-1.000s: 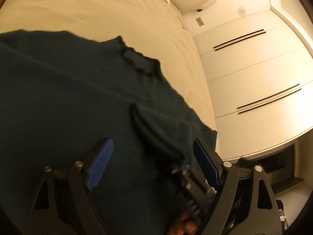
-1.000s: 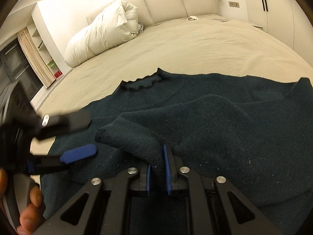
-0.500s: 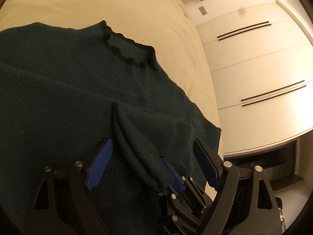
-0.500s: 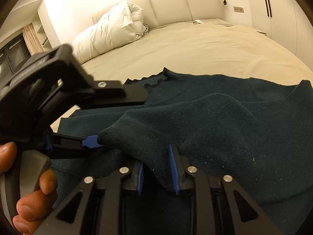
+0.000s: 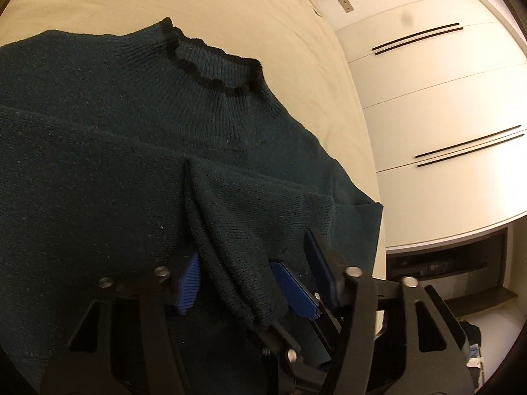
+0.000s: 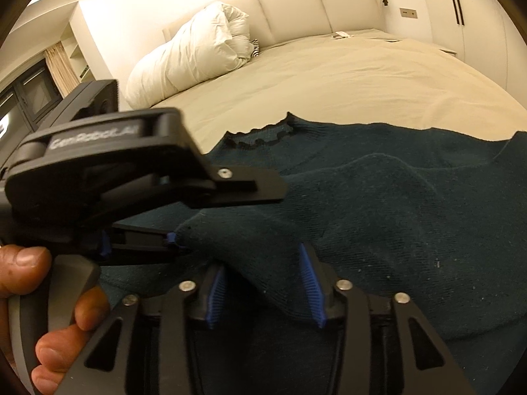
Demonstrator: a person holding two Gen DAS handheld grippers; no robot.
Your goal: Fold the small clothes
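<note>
A dark green knit sweater (image 5: pixel 98 164) with a black frilled collar (image 5: pixel 210 62) lies on the beige bed (image 5: pixel 164 0). One sleeve (image 5: pixel 237 250) is folded across the body. My left gripper (image 5: pixel 257 273) has its jaws closing around the sleeve cuff, with a gap still between pads and cloth. My right gripper (image 6: pixel 263 289) has its jaws parted around the same sleeve (image 6: pixel 273 250) and no longer pinches it. The left gripper (image 6: pixel 171 243) shows in the right wrist view, its tips at the cuff end.
A white rolled duvet (image 6: pixel 197 46) lies by the padded headboard (image 6: pixel 313 3). White wardrobe doors (image 5: pixel 444 115) stand beside the bed. The bed's edge (image 5: pixel 378 230) runs close to the sweater's side. A hand (image 6: pixel 39 296) holds the left gripper's handle.
My right gripper has opened, releasing the sleeve. My left gripper has moved in over the sleeve cuff and its jaws have narrowed around it.
</note>
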